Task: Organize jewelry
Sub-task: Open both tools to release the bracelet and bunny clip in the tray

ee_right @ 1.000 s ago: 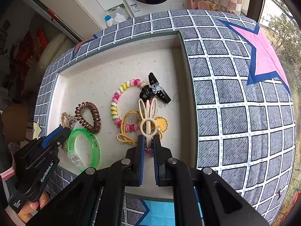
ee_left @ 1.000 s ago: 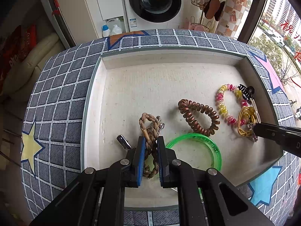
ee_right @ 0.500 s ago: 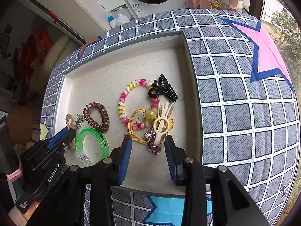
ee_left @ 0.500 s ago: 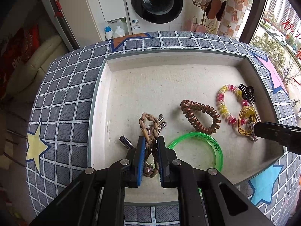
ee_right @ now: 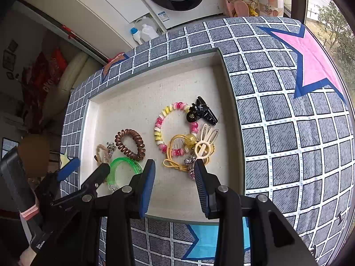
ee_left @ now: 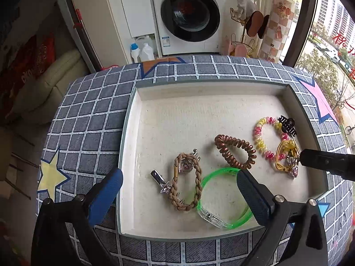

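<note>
Both grippers have just let go over the shallow cream tray [ee_left: 133, 133] and hold nothing. The left gripper [ee_left: 177, 190] has just been opening and its jaws now stand as wide as they go, at the lower middle of the left wrist view, with the braided tan bracelet [ee_left: 195, 177] lying free on the tray floor between them, overlapping the green bangle [ee_left: 224, 196] and touching a small silver clip [ee_left: 158, 178]. The right gripper [ee_right: 174, 177] is partly open at the lower centre of its own view, and the cream bunny hair clip [ee_right: 205, 143] lies just beyond its tips on the yellow cord tie [ee_right: 175, 155], beside the pink and yellow coil tie [ee_right: 175, 126] and the black claw clip [ee_right: 200, 112]. To finish this release cleanly, I would lift each gripper straight up and clear before swinging away, so a pad does not snag the braid or the cord, then pick the next piece where it lies alone
</note>
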`<state>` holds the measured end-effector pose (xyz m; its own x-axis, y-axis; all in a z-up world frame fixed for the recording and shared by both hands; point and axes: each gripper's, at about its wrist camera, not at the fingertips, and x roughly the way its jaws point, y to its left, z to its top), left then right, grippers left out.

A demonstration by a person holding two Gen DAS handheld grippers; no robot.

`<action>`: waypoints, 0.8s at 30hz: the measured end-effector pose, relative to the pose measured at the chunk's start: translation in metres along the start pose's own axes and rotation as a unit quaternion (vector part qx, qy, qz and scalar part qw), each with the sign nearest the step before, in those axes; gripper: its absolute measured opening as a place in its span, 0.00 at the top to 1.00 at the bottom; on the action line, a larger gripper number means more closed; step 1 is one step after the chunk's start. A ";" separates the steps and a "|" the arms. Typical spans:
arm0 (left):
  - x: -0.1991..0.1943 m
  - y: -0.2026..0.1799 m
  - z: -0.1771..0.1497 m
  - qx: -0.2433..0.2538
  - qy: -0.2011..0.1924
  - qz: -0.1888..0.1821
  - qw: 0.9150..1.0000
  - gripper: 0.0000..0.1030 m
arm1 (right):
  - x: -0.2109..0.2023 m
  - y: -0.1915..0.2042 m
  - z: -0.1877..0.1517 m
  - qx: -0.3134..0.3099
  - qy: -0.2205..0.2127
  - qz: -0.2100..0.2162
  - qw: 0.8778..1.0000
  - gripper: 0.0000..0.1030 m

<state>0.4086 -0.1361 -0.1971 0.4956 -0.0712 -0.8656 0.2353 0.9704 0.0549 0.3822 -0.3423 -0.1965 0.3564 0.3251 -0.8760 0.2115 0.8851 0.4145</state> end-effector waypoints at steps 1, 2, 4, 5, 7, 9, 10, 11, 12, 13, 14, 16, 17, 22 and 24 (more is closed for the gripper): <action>0.000 0.000 0.002 0.000 0.004 -0.004 1.000 0.00 | -0.001 0.000 0.000 0.001 -0.001 0.003 1.000 0.61; 0.000 0.000 0.002 0.000 0.008 -0.006 1.000 0.00 | -0.002 0.000 0.000 0.003 -0.002 0.004 1.000 0.61; -0.001 -0.002 0.003 0.004 0.009 -0.003 1.000 0.00 | -0.003 0.000 0.000 0.005 -0.003 0.004 1.000 0.61; -0.002 -0.001 0.003 0.006 0.008 -0.002 1.000 0.00 | -0.003 0.000 0.000 0.007 -0.003 0.005 1.000 0.61; -0.003 -0.001 0.002 0.008 0.009 -0.003 1.000 0.00 | -0.004 -0.001 -0.001 0.011 -0.002 0.008 1.000 0.61; -0.004 -0.002 0.001 0.011 0.013 -0.001 1.000 0.00 | -0.005 0.001 -0.001 0.011 -0.002 0.009 1.000 0.52; -0.005 -0.002 0.000 0.012 0.015 0.001 1.000 0.00 | -0.007 0.001 -0.002 0.011 -0.003 0.009 1.000 0.40; -0.006 -0.002 -0.001 0.012 0.018 0.003 1.000 0.00 | -0.007 0.001 -0.003 0.012 -0.004 0.010 1.000 0.35; -0.007 -0.001 -0.003 0.011 0.020 0.003 1.000 0.00 | -0.008 0.002 -0.004 0.013 -0.005 0.011 1.000 0.29; -0.009 0.000 -0.004 0.009 0.023 0.003 1.000 0.00 | -0.009 0.002 -0.005 0.014 -0.005 0.012 1.000 0.28; -0.010 0.001 -0.005 0.008 0.026 0.002 1.000 0.00 | -0.010 0.002 -0.006 0.015 -0.005 0.012 1.000 0.28; -0.014 0.002 -0.009 0.006 0.030 0.001 1.000 0.00 | -0.012 0.002 -0.009 0.016 -0.003 0.008 1.000 0.21; -0.016 0.002 -0.012 0.006 0.032 0.001 0.999 0.00 | -0.013 0.002 -0.010 0.015 -0.003 0.004 1.000 0.21; -0.030 0.003 -0.027 0.009 0.037 -0.005 0.999 0.00 | -0.020 0.008 -0.023 -0.004 -0.004 -0.021 1.000 0.21; -0.037 0.004 -0.035 0.011 0.038 -0.005 0.999 0.00 | -0.024 0.010 -0.030 -0.011 -0.007 -0.027 1.000 0.14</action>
<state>0.3614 -0.1213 -0.1821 0.4291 -0.0632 -0.9011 0.2587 0.9644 0.0555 0.3479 -0.3311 -0.1783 0.3574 0.2727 -0.8933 0.2111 0.9081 0.3617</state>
